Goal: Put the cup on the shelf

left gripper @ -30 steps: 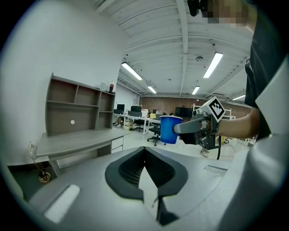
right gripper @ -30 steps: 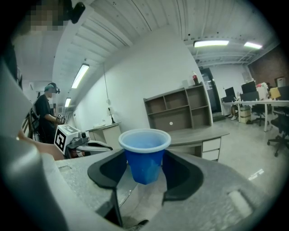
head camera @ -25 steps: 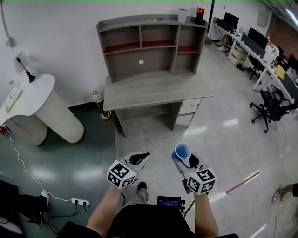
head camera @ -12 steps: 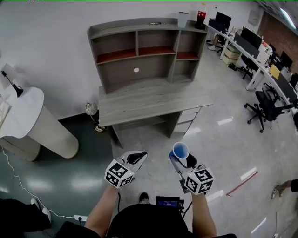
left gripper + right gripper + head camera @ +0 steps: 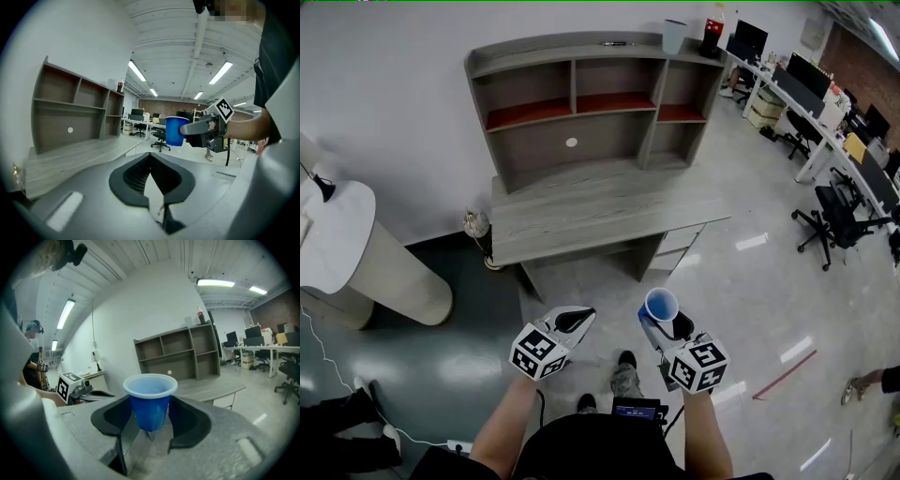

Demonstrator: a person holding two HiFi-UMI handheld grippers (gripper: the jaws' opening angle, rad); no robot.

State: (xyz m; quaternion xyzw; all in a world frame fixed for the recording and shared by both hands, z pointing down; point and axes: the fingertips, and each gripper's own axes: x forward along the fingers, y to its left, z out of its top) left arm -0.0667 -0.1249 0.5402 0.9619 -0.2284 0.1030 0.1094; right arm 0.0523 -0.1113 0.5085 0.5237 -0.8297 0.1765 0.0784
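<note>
A blue plastic cup [image 5: 661, 305] stands upright between the jaws of my right gripper [image 5: 664, 321], which is shut on it low on its wall. The right gripper view shows the same cup [image 5: 150, 399] with its white inside, pinched by that gripper [image 5: 150, 405], and the grey shelf unit [image 5: 178, 355] far ahead. That shelf [image 5: 591, 103] rises from the back of a grey desk [image 5: 600, 211], well beyond both grippers. My left gripper [image 5: 574, 321] hangs beside the right one, shut and holding nothing. In the left gripper view its jaws [image 5: 151, 155] meet, with the cup [image 5: 174, 131] off to the right.
A grey cup [image 5: 674, 36] and a dark bottle [image 5: 712, 32] stand on the shelf top. A white rounded counter [image 5: 356, 253] is at the left. Office desks and chairs [image 5: 844, 202] fill the right. A red strip [image 5: 783, 375] lies on the glossy floor.
The desk and shelf have come nearer and slid left in the head view. Both grippers keep their pose, and the cup stays in the right one.
</note>
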